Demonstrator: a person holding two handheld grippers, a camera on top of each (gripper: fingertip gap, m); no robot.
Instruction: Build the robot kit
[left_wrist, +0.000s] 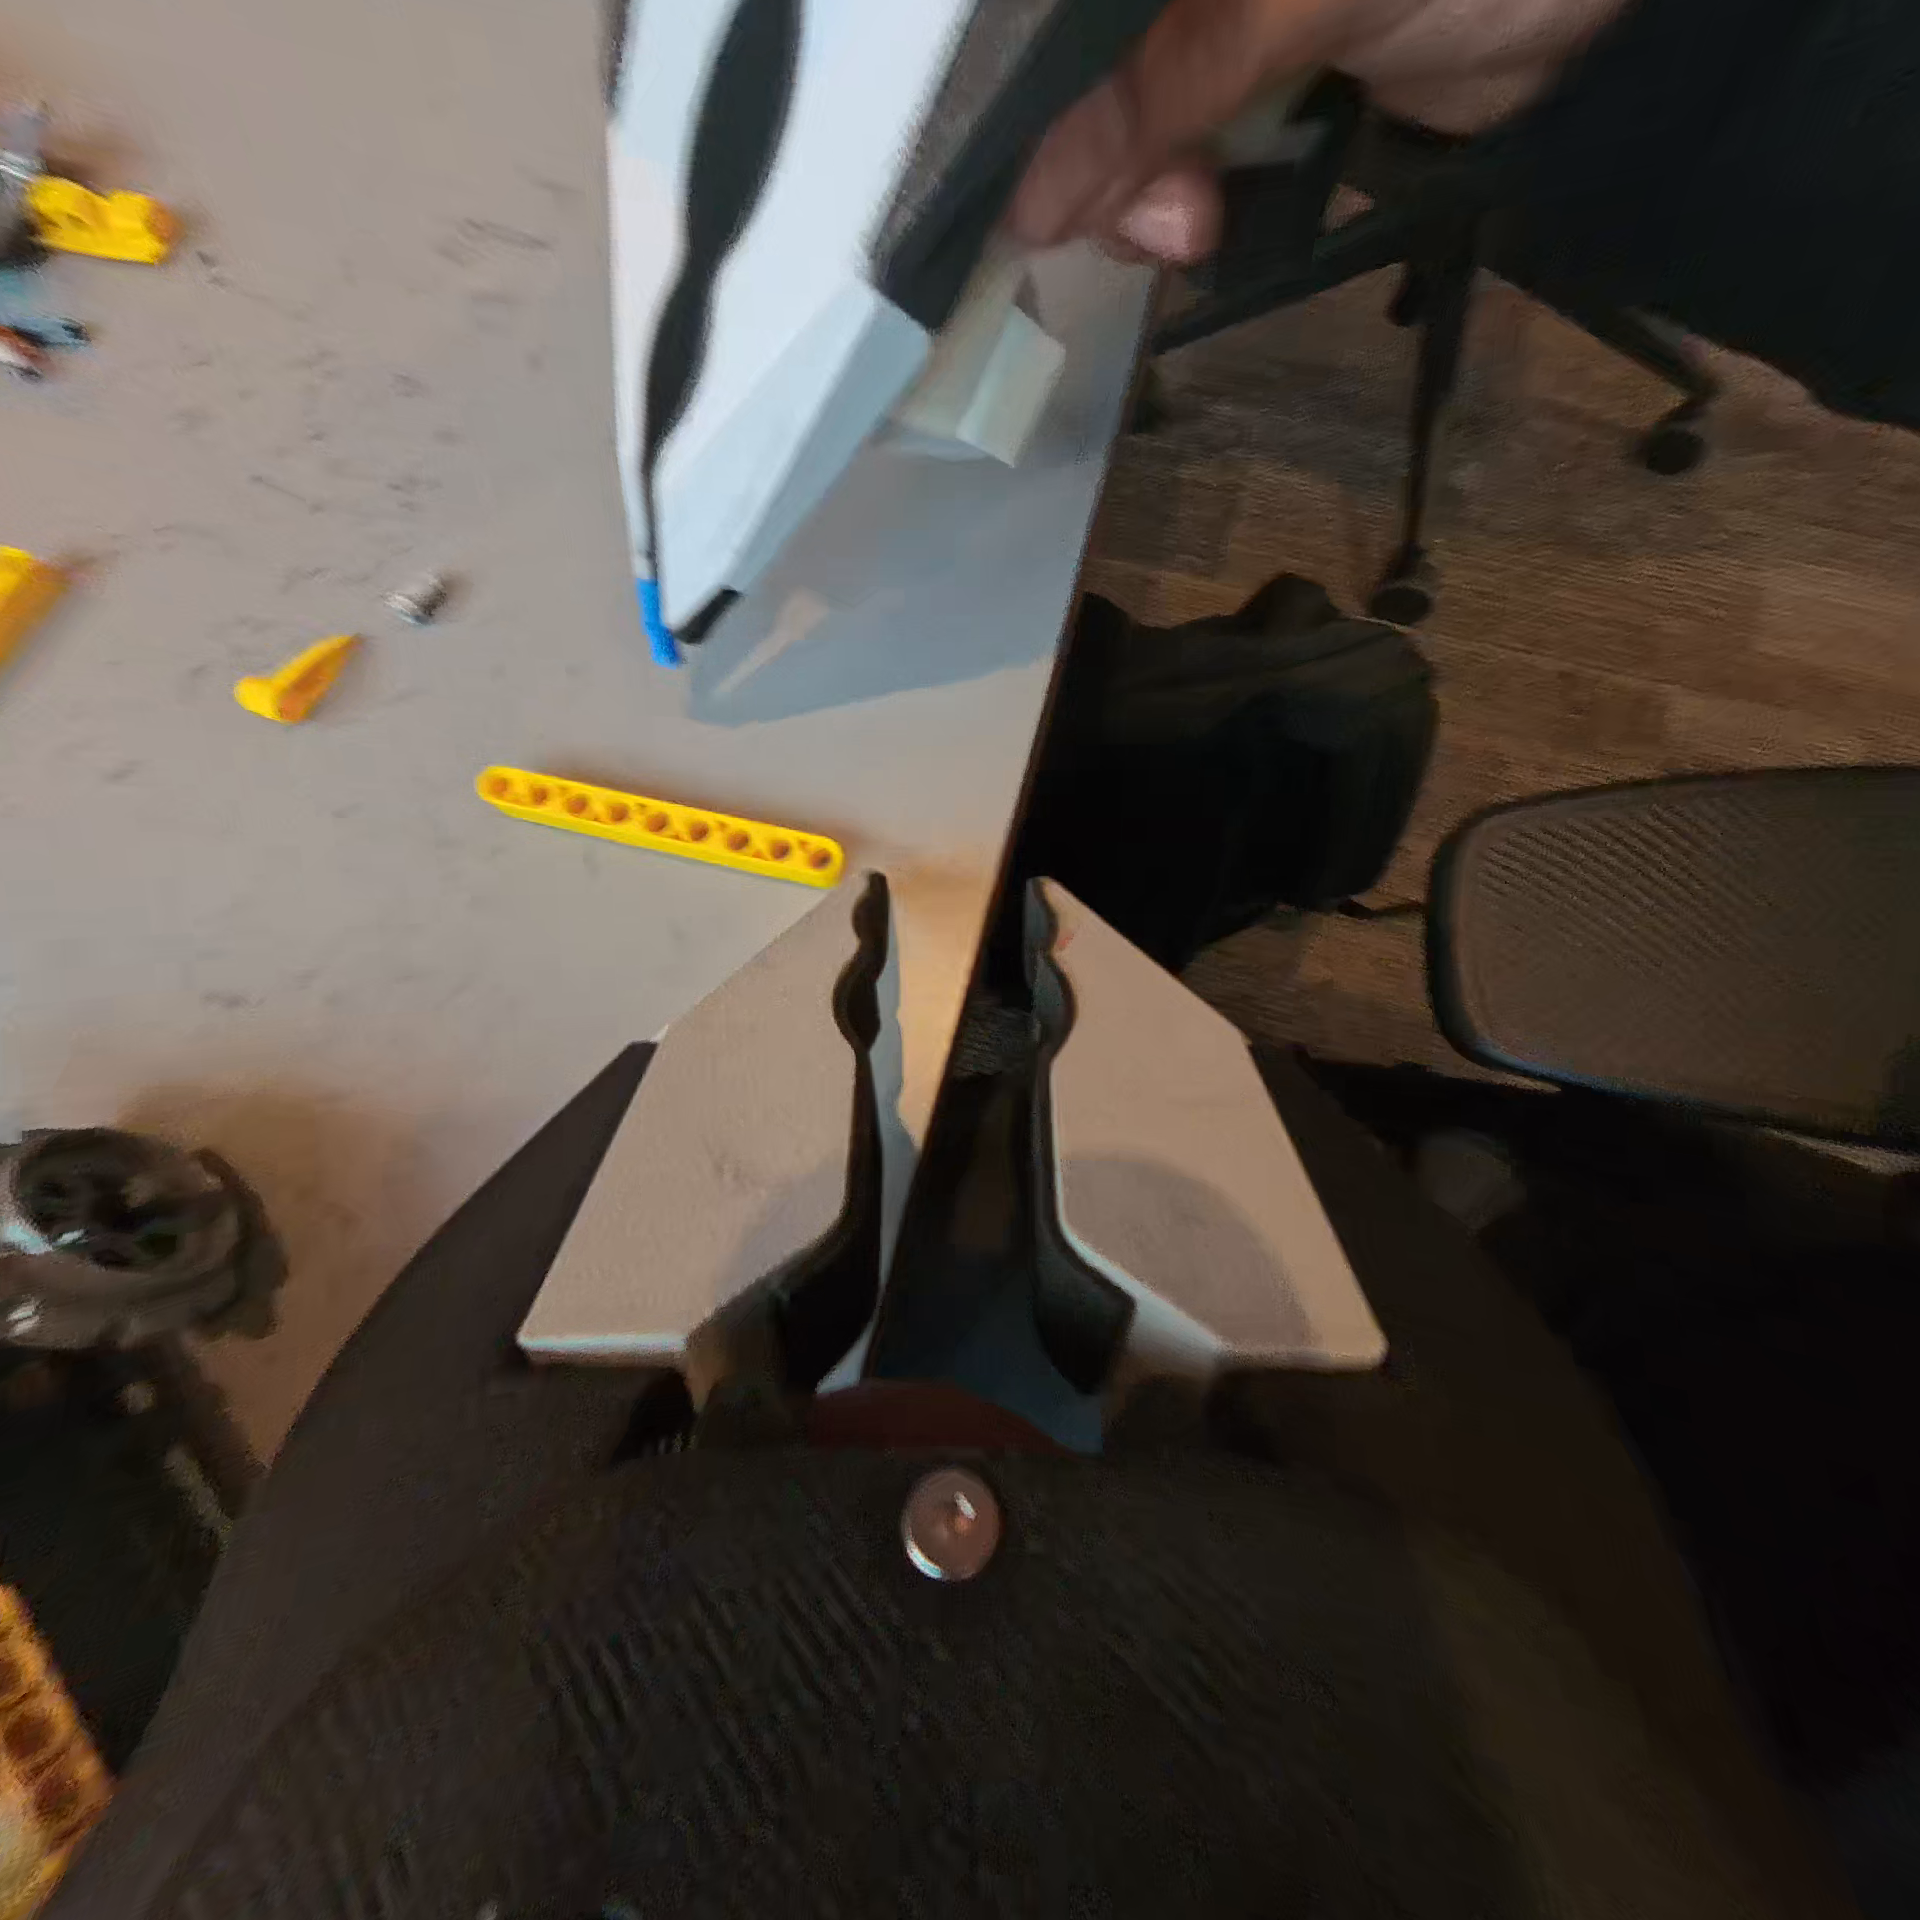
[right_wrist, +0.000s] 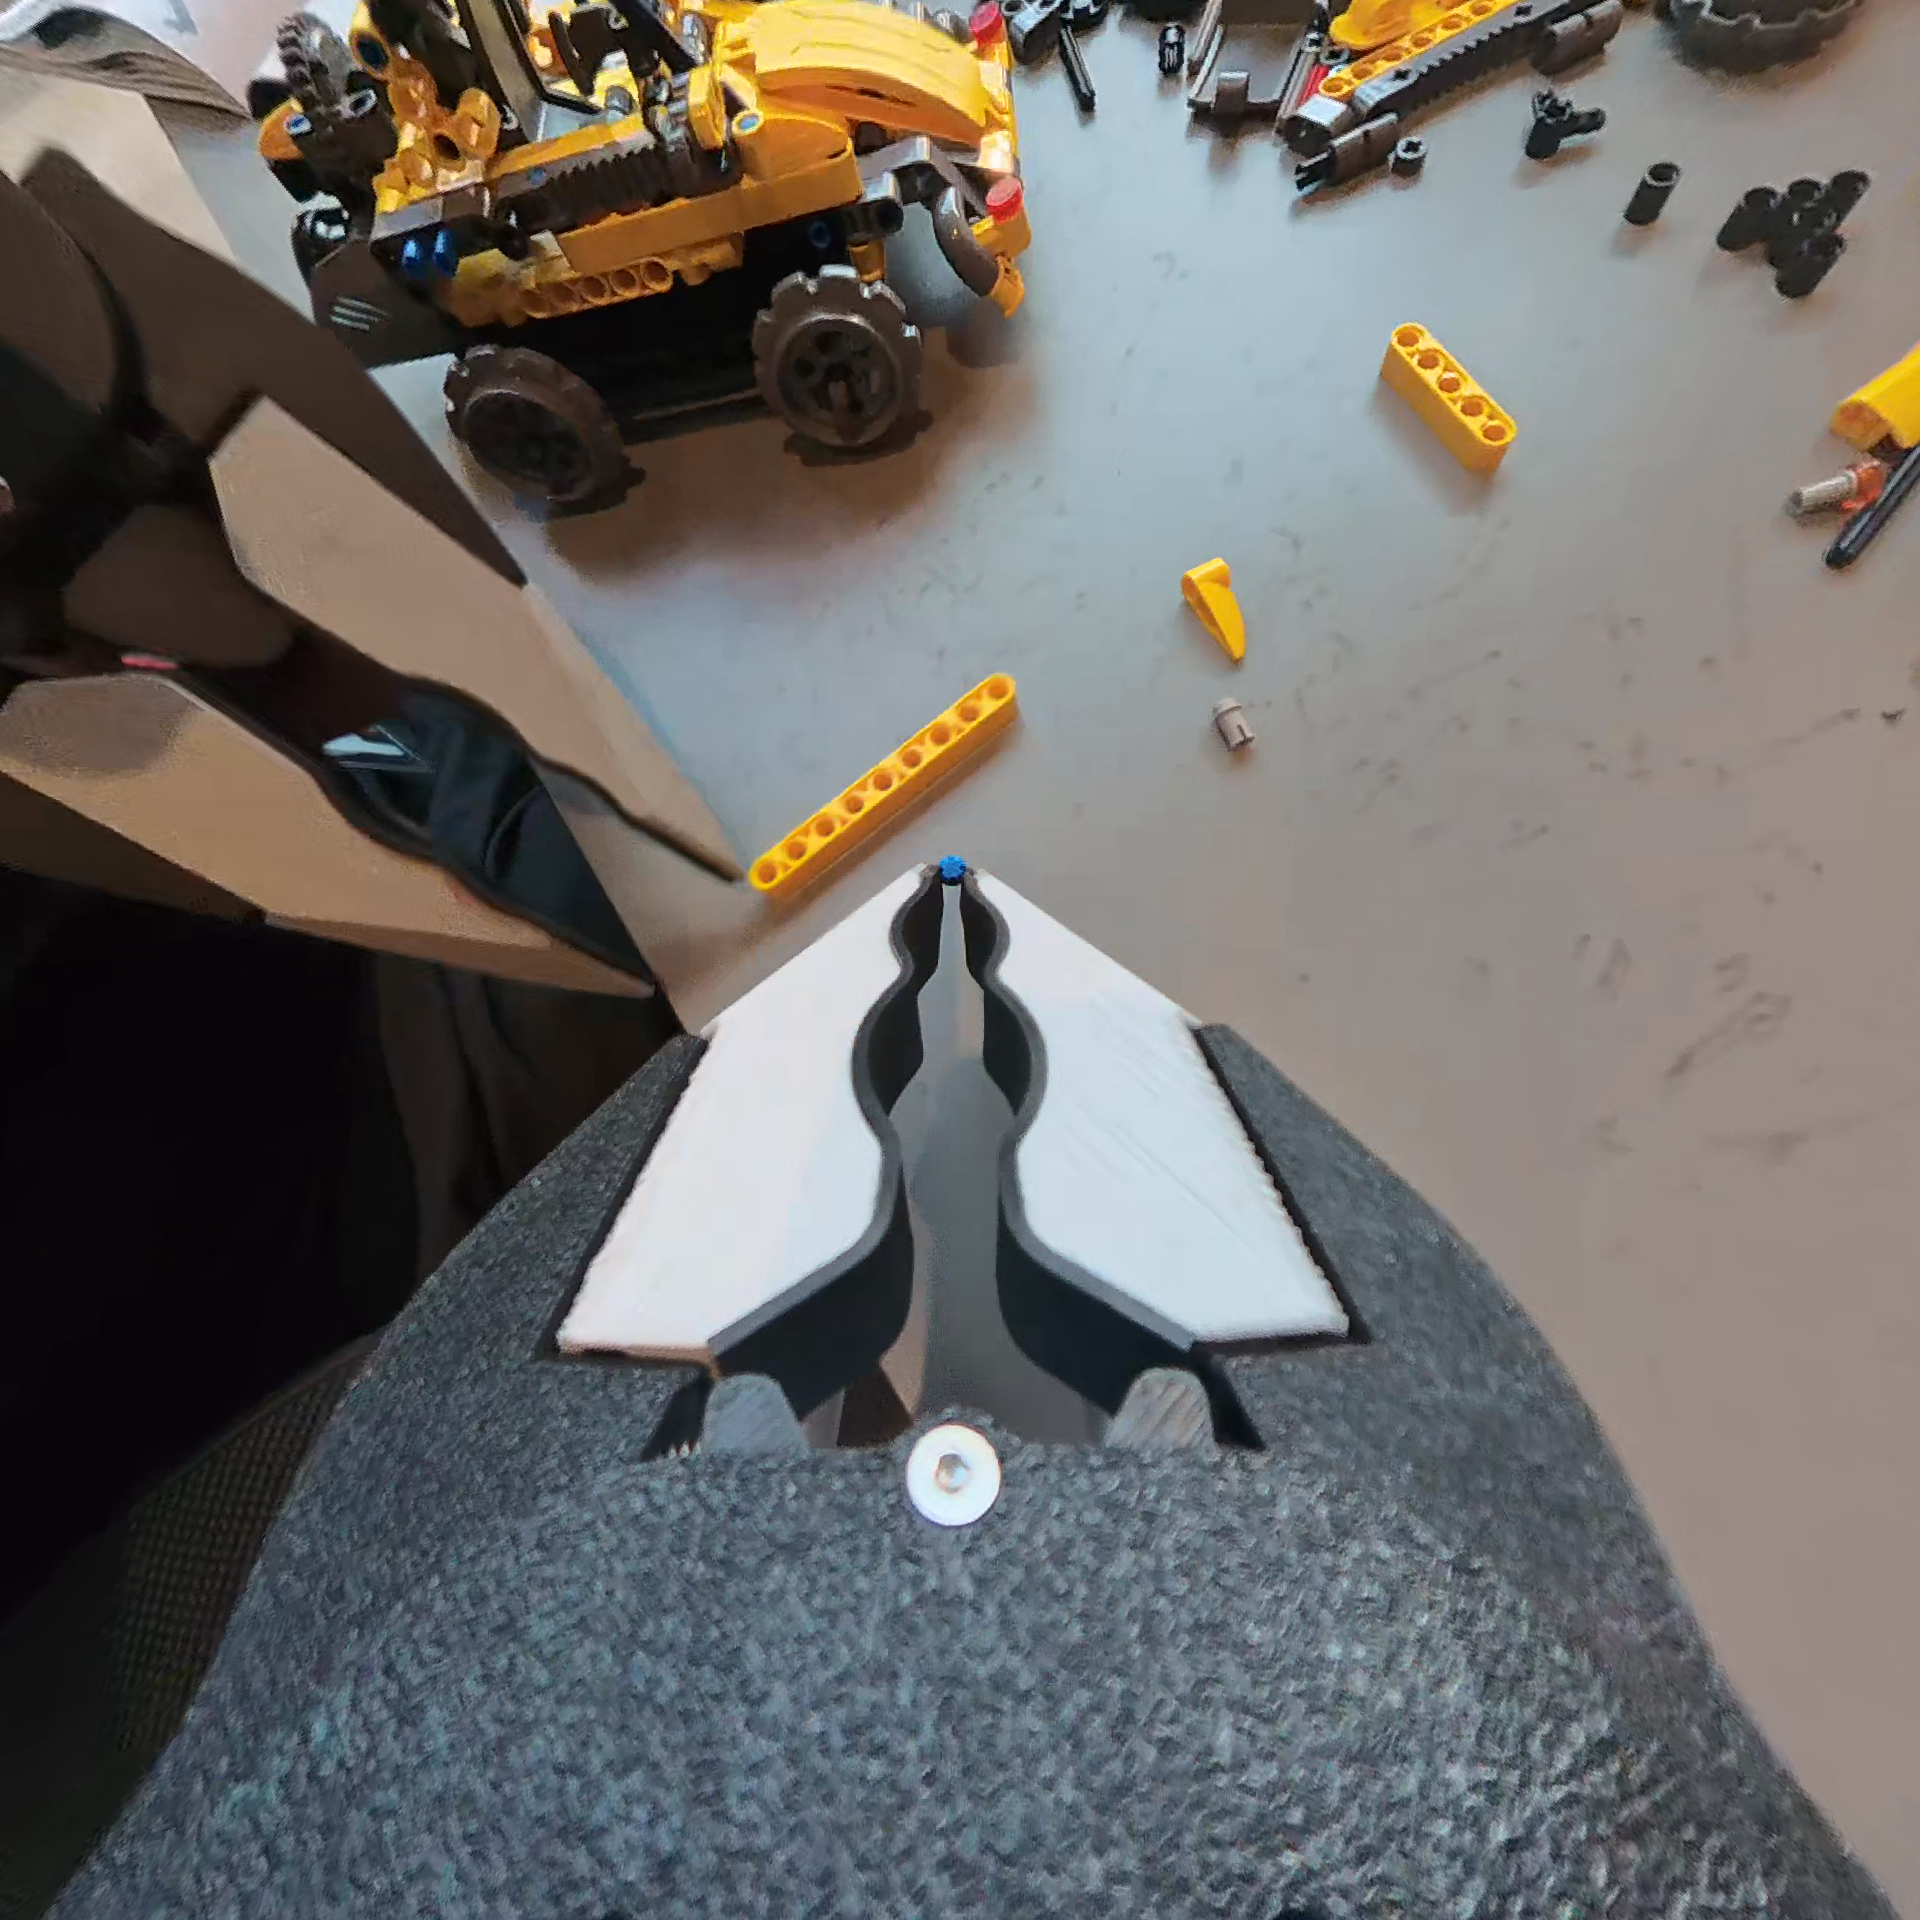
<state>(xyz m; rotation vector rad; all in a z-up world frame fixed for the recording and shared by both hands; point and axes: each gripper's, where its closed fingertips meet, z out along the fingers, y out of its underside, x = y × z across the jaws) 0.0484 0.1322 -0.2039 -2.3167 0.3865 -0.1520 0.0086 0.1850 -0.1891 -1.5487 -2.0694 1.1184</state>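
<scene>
The right gripper (right_wrist: 950, 873) pinches a tiny blue pin (right_wrist: 951, 869) right at its fingertips, and the rest of the slot between the fingers is bare. It hangs just over the grey tabletop (right_wrist: 1351, 987). The thing closest to it is a long yellow beam with holes (right_wrist: 883, 781), lying flat just past the tips at about 11 o'clock. The beam's long side runs slantwise, from 7 o'clock up to 1 o'clock, and its lower end is the end nearest the blue pin. A small yellow wedge piece (right_wrist: 1214, 607) and a little grey peg (right_wrist: 1233, 723) sit farther off at 1 o'clock. A yellow toy truck with black wheels (right_wrist: 665, 218) stands well away at 11 o'clock. The left gripper (left_wrist: 956, 899) holds nothing. Its fingers are a little apart, and it hangs over the edge of the tabletop, with the same beam just past its tip at 11 o'clock. Both grippers are near the beam, but only the right one carries a piece.
</scene>
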